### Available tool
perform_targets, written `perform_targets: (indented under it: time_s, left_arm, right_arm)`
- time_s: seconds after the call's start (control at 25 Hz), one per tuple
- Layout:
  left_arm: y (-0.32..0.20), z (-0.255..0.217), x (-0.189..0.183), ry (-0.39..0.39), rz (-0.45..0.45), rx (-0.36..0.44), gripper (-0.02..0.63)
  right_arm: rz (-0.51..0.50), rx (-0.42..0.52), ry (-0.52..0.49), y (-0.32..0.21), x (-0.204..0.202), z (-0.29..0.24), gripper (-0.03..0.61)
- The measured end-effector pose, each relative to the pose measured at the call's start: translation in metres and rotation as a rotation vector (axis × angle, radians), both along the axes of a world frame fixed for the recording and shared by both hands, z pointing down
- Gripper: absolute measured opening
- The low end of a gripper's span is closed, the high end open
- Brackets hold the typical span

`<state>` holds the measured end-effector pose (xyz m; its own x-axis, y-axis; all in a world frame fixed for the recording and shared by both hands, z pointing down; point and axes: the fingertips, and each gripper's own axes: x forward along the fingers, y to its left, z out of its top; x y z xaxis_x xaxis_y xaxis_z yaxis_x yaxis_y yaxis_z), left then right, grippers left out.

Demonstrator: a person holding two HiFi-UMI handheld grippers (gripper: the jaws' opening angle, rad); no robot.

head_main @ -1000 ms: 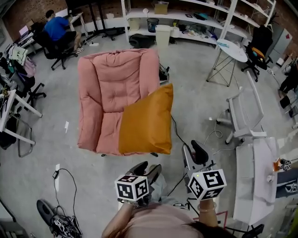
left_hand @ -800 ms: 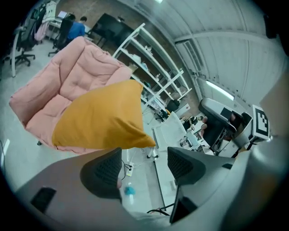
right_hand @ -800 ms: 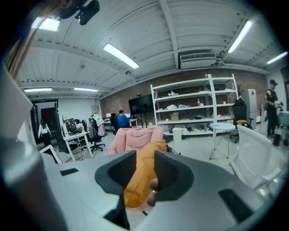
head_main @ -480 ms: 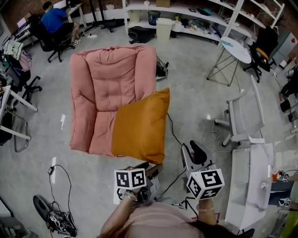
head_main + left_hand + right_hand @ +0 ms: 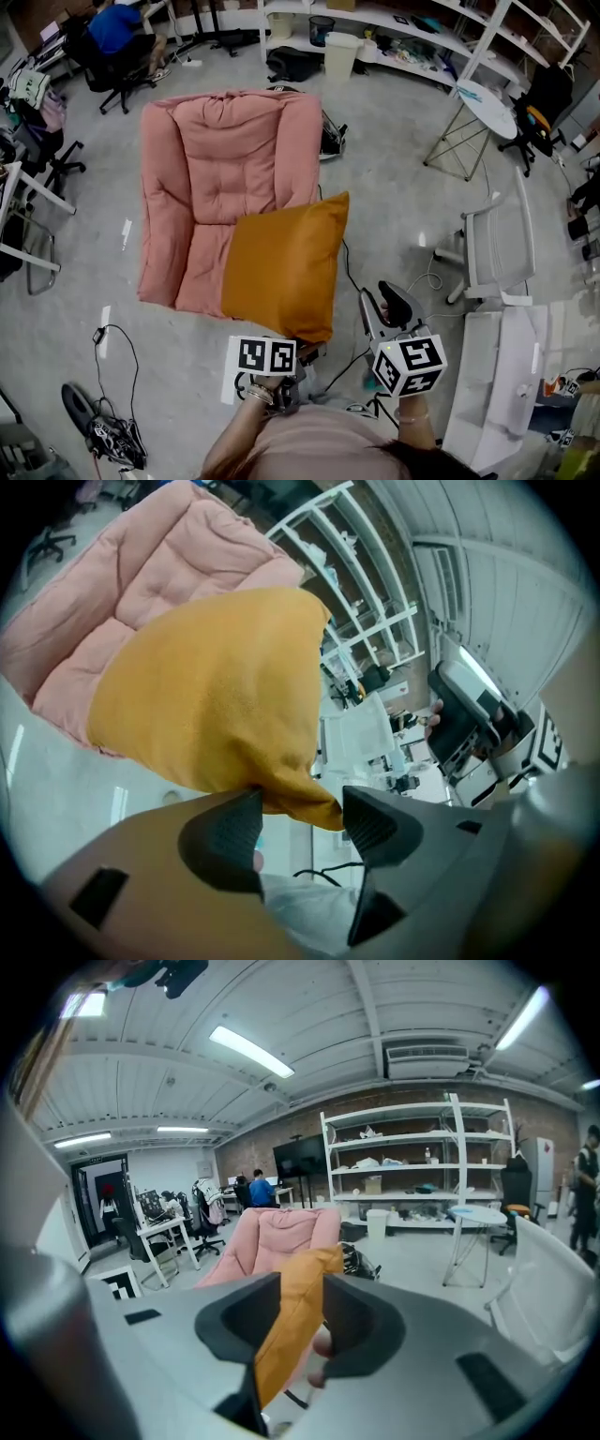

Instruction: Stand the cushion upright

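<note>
grey floor (image 5: 403, 187) under a pink chair (image 5: 220, 169), orange cushion (image 5: 281, 262) leaning off its seat; left gripper (image 5: 300, 810), wide, just closing round the cushion's corner, right gripper (image 5: 300, 1302) half apart, just opening, empty; seemingly the grasping step, needing a firm pinch next.

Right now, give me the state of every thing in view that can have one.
orange cushion: propped at a slant, not upright
pink chair: unoccupied, cushion leaning on it
left gripper: open, fingers have just been closing, cushion corner between them, unclamped
right gripper: open, its fingers off the cushion
</note>
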<state>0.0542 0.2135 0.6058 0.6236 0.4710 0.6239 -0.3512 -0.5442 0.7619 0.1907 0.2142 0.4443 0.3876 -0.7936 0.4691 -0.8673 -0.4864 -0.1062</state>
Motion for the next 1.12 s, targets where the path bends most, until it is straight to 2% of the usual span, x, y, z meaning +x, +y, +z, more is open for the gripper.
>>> perform_targets:
  time_s: [0.04, 0.16, 0.52, 0.6, 0.72, 0.96, 1.12]
  left_arm:
    - [0.001, 0.002, 0.0, -0.021, 0.021, 0.015, 0.254]
    - [0.0, 0.003, -0.001, -0.051, 0.057, 0.028, 0.242]
    - [-0.005, 0.003, -0.015, -0.067, 0.028, 0.01, 0.241]
    - [-0.008, 0.004, -0.019, -0.072, 0.012, 0.009, 0.242]
    - [-0.016, 0.005, -0.024, -0.078, -0.04, -0.005, 0.285]
    - [-0.014, 0.002, -0.025, -0.111, -0.145, -0.008, 0.296]
    - [-0.007, 0.003, -0.024, -0.138, -0.182, -0.033, 0.299]
  right_arm:
    - [-0.005, -0.002, -0.002, -0.003, 0.005, 0.0, 0.137]
    - [-0.02, -0.005, 0.003, -0.015, 0.015, 0.0, 0.143]
    - [-0.067, -0.027, 0.013, -0.044, 0.035, 0.005, 0.163]
    - [-0.092, -0.029, 0.009, -0.053, 0.039, 0.008, 0.166]
    - [-0.144, -0.027, 0.002, -0.07, 0.046, 0.012, 0.173]
    - [-0.241, -0.022, -0.021, -0.092, 0.068, 0.02, 0.181]
    - [-0.29, -0.033, -0.065, -0.103, 0.083, 0.037, 0.197]
